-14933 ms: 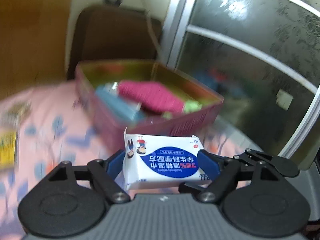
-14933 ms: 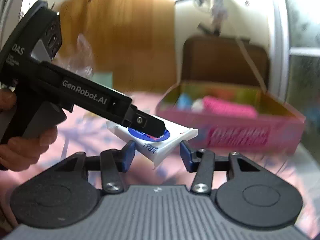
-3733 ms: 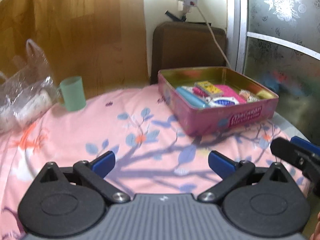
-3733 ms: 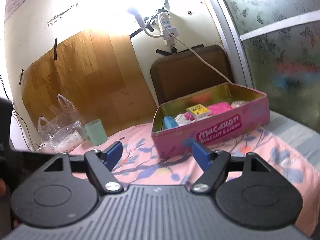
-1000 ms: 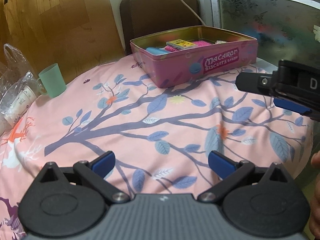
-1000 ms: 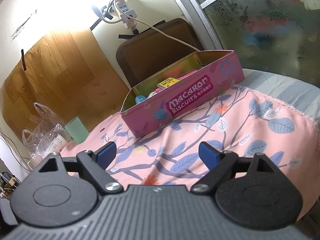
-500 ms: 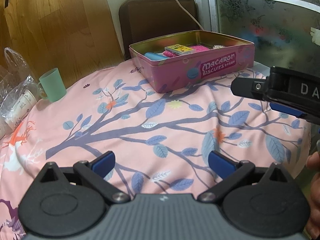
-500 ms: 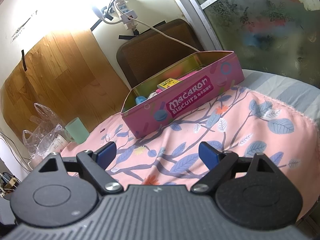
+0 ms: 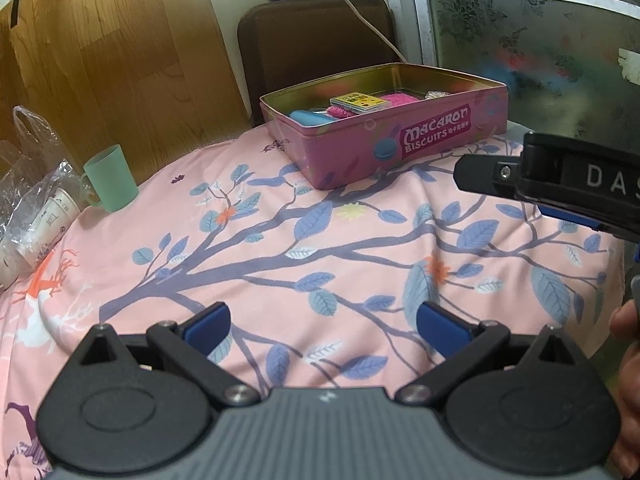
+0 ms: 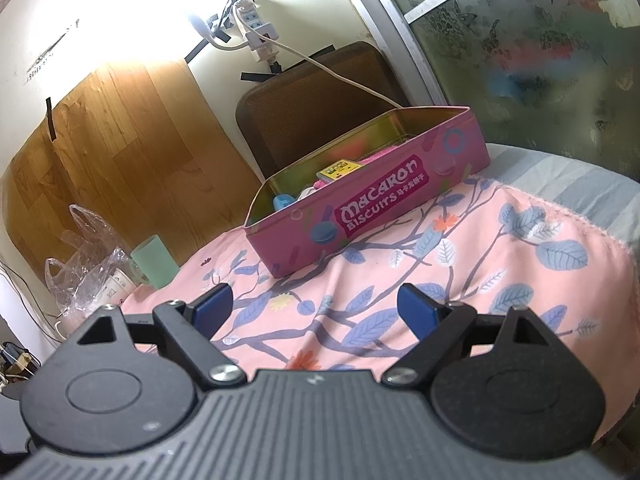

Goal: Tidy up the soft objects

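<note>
We hold our left gripper (image 9: 322, 326) low over the pink floral cloth (image 9: 360, 240), its blue-padded fingers spread wide with only fabric showing between them. Our right gripper (image 10: 314, 306) sits the same way, fingers parted and holding nothing, raised a little above the cloth near its right-hand edge; in the left wrist view its black body reaches in from the right side of the frame. Ahead of both grippers, toward the far side of the cloth, stands the pink tin (image 9: 432, 144) lettered "Macaron Biscuits", lid off, well apart from either pair of fingers. The soft things lie inside it: a pink knitted piece (image 9: 396, 99) along the middle, a blue item (image 9: 310, 117) at the near left corner, and a small yellow packet (image 9: 356, 101) resting on top of the pink one. A pale item shows toward the tin's right end, but we cannot tell what it is. Behind the tin rises a brown chair back (image 9: 316, 52), with a white cable (image 9: 360, 16) running down across it from a power strip (image 10: 256, 26) on the wall. Off to the left, at the cloth's edge, a mint green cup (image 9: 110, 178) stands upright, and just beside it sits a clear plastic bag (image 9: 36, 192) with paper cups inside.
</note>
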`<state>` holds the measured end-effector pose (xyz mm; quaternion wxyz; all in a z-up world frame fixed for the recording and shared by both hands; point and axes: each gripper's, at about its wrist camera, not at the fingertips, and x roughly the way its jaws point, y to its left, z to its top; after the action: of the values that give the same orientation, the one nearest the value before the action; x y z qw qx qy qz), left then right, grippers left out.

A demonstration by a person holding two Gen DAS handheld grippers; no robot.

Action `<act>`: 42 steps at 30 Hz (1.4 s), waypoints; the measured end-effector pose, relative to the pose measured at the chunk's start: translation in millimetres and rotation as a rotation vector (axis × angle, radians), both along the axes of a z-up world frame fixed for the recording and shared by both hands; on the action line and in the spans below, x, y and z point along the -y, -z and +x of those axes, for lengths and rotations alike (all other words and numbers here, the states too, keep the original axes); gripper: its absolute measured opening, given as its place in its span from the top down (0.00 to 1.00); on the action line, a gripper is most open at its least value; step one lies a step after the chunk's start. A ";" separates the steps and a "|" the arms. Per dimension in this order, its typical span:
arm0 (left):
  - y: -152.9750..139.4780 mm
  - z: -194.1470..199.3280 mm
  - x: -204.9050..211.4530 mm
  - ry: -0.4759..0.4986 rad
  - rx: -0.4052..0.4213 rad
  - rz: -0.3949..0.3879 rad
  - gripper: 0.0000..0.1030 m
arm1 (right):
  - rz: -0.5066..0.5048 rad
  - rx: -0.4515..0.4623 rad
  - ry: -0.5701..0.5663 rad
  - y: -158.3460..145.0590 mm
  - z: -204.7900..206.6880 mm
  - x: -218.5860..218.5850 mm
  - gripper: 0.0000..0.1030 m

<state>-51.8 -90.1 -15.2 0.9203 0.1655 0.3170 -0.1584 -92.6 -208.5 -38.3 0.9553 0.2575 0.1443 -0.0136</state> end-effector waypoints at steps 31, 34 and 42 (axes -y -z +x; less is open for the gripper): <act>5.6 -16.6 14.6 0.105 -0.024 0.026 0.00 | -0.001 0.005 -0.001 0.4 -1.1 1.7 0.11; 5.5 -17.2 15.0 0.110 -0.030 0.023 0.00 | 0.000 0.003 -0.001 0.6 -1.1 1.1 0.11; 5.6 -17.7 15.2 0.120 -0.044 0.014 0.00 | -0.001 0.003 0.000 0.6 -1.2 0.5 0.11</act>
<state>-69.5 -105.4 -20.9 0.9008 0.1872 0.3277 -0.2148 -93.7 -209.0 -38.9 0.9556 0.2572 0.1429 -0.0133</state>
